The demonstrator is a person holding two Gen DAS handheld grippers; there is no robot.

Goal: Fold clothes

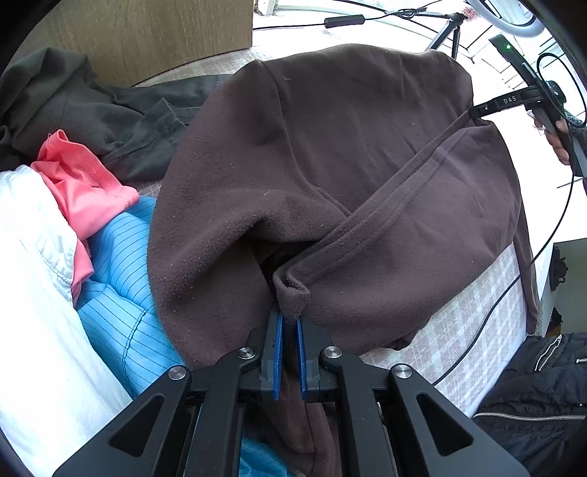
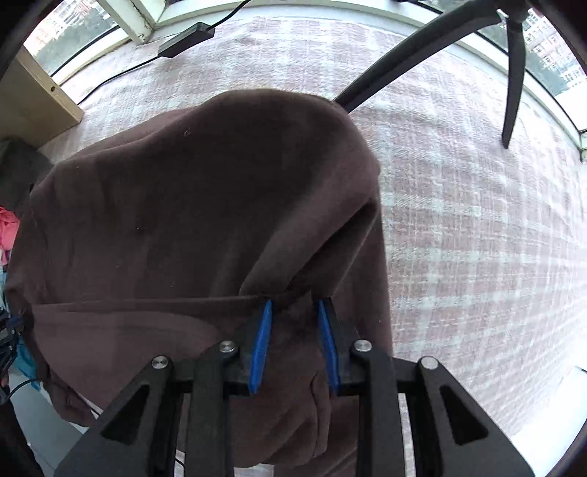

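While the left gripper [image 1: 290, 323] stands almost fully closed, its blue pads [image 1: 277, 352] pinch a thin folded hem corner of the brown fleece garment [image 1: 312, 165], which spreads away ahead of the jaws across the checked bedcover [image 1: 473, 330]. To the left of these jaws lie a white cloth [image 1: 33, 293], a pink garment [image 1: 84, 183] and a blue striped garment [image 1: 117, 264]; farther ahead on that side sits a dark grey garment [image 1: 91, 110] below a wooden panel [image 1: 146, 33]. A taut hem runs from the left jaws diagonally to the upper right, where the right gripper [image 1: 477, 110] meets the fleece; its body carries white lettering reading "DAS", and a hand [image 1: 557, 139] holds it. Right of the jaws, at the lower edge, a black jacket with zips [image 1: 543, 396] shows, seen from this side only.

The right gripper [image 2: 295, 308] has its jaws a modest way apart, with a thick bunch of the same brown fleece garment [image 2: 183, 220] gathered between the blue pads [image 2: 261, 341] and hanging below them. Only this view shows the bare checked bedcover [image 2: 477, 220] stretching right of the jaws, the black tripod legs [image 2: 513, 91] ahead, and a window frame [image 2: 139, 22] with a black power adapter [image 2: 185, 38] to the upper left. No writing is readable here.
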